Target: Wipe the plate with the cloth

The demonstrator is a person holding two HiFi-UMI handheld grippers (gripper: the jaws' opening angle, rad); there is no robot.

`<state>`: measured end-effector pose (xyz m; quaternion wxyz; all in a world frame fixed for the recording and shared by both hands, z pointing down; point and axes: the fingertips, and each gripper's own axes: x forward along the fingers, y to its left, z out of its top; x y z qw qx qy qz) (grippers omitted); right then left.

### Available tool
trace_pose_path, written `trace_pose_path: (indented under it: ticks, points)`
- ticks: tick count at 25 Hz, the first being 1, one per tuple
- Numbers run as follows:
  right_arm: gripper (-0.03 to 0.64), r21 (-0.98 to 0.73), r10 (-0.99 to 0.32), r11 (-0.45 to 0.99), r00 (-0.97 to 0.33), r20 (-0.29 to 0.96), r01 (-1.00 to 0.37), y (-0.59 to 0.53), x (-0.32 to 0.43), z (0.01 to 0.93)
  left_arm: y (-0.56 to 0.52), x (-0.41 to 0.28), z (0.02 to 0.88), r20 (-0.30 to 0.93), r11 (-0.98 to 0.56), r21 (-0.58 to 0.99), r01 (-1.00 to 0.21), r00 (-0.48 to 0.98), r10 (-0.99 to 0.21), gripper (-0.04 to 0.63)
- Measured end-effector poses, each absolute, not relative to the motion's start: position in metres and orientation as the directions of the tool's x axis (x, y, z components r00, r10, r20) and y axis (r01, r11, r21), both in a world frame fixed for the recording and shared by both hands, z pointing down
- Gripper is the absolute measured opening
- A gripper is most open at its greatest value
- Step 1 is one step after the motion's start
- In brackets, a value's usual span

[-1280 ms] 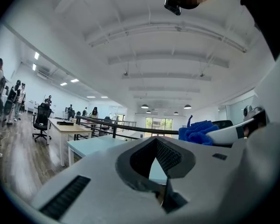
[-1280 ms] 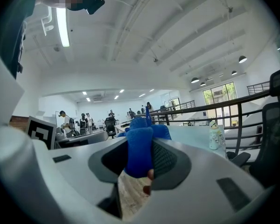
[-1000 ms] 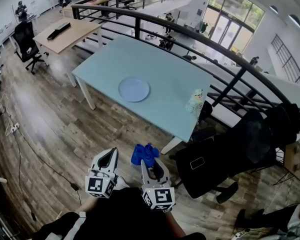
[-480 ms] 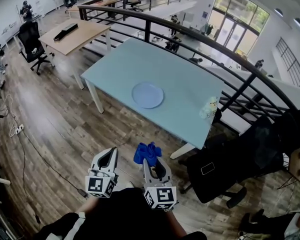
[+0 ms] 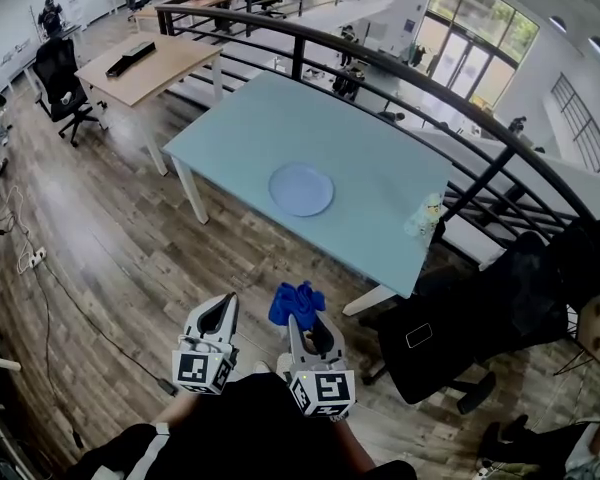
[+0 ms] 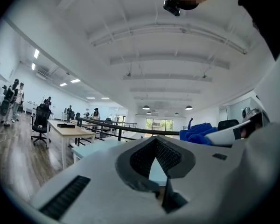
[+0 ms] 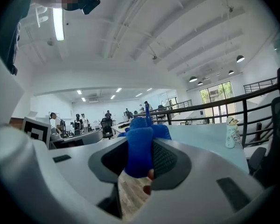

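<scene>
Head view, cloth (image 5: 294, 302) half-hidden in right claw (image 5: 302, 322), plate (image 5: 301, 189) well apart

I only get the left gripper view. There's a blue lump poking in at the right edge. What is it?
Observer: A blue cloth. The right tool has its jaws shut on it.
Visitor: Is there anything on that table to wipe?
Observer: Yes. The head view shows a pale blue plate lying flat near the middle of the table.
Visitor: Are the tools near it?
Observer: No. The left tool and the right one are side by side over the wooden floor, short of the table's near edge.
</scene>
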<state>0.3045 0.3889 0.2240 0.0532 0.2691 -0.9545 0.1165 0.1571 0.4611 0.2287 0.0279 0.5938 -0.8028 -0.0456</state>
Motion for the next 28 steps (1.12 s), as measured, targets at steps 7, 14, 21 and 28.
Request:
trace_pose_path:
  ticks: [7,14,21,28]
  points:
    - [0.118,-0.199,-0.505,0.824,-0.846,0.170,-0.531,0.371,0.290,0.232,0.449,0.145,0.233,-0.011,0.293,0.106,-0.950,-0.296,-0.955,0.002]
    - [0.118,-0.198,-0.494,0.833,-0.856,0.156,-0.517,0.350,0.260,0.236,0.434,0.112,0.236,-0.013,0.319,0.094,-0.943,-0.321,-0.947,0.002]
    - [0.118,-0.207,-0.477,0.838,-0.862,0.173,-0.505,0.324,0.225,0.242,0.410,0.079,0.243,0.003,0.332,0.094,-0.939,-0.333,-0.943,0.002]
    - [0.118,-0.205,-0.460,0.847,-0.869,0.182,-0.491,0.294,0.190,0.241,0.386,0.045,0.244,0.012,0.356,0.091,-0.930,-0.357,-0.934,0.002]
